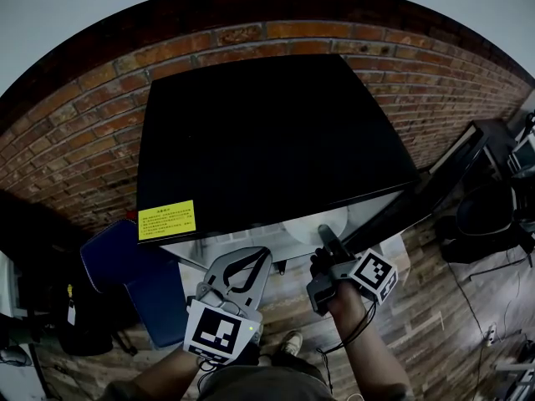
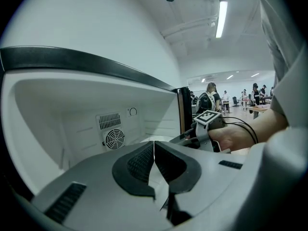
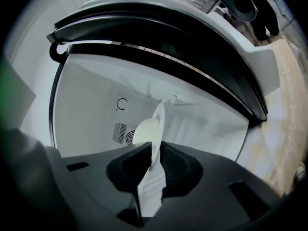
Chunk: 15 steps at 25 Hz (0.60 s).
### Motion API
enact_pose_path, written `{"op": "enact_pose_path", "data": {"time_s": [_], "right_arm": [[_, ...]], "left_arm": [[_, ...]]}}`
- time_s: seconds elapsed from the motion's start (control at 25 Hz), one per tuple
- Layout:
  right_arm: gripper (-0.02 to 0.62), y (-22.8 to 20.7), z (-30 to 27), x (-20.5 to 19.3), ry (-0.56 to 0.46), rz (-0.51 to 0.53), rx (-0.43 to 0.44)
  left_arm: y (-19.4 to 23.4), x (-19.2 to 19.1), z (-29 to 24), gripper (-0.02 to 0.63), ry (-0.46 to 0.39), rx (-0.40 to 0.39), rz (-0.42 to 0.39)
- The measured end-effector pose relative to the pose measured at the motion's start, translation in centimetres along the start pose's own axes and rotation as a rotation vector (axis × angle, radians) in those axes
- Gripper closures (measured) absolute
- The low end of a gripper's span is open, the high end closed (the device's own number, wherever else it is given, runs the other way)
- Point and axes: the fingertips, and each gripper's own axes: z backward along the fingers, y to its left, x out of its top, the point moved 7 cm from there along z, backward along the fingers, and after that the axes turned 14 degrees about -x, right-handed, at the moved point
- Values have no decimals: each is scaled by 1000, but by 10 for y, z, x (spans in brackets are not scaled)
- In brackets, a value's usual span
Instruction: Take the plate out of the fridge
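A white plate [image 1: 311, 222] lies inside the open black fridge [image 1: 267, 132], near its front edge. My right gripper [image 1: 325, 235] reaches in and is shut on the plate's near rim. In the right gripper view the plate [image 3: 153, 126] shows edge-on, its rim pinched between the dark pads [image 3: 175, 165]. My left gripper [image 1: 264, 253] hangs in front of the fridge opening, left of the right one, shut with nothing between its fingers. From the left gripper view the white fridge interior [image 2: 72, 105] lies ahead, with the right gripper [image 2: 190, 139] and its marker cube [image 2: 208, 118] to the right.
The fridge door [image 1: 435, 178] stands open to the right. A round fan vent [image 2: 114, 138] sits on the fridge's back wall. A blue seat [image 1: 134, 274] stands left of the fridge, against a brick wall [image 1: 75, 140]. Dark equipment [image 1: 489, 215] sits on the wood floor at right.
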Motion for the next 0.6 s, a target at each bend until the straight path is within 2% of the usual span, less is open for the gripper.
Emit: {"op": "enact_pose_path", "data": {"time_s": [0.24, 0.6], "right_arm": [[549, -4, 3, -4, 18, -176, -5], [554, -3, 18, -10, 9, -249, -26]], "left_arm": [[-4, -1, 5, 588, 0, -4, -7], [-11, -1, 13, 588, -4, -10, -20]]}}
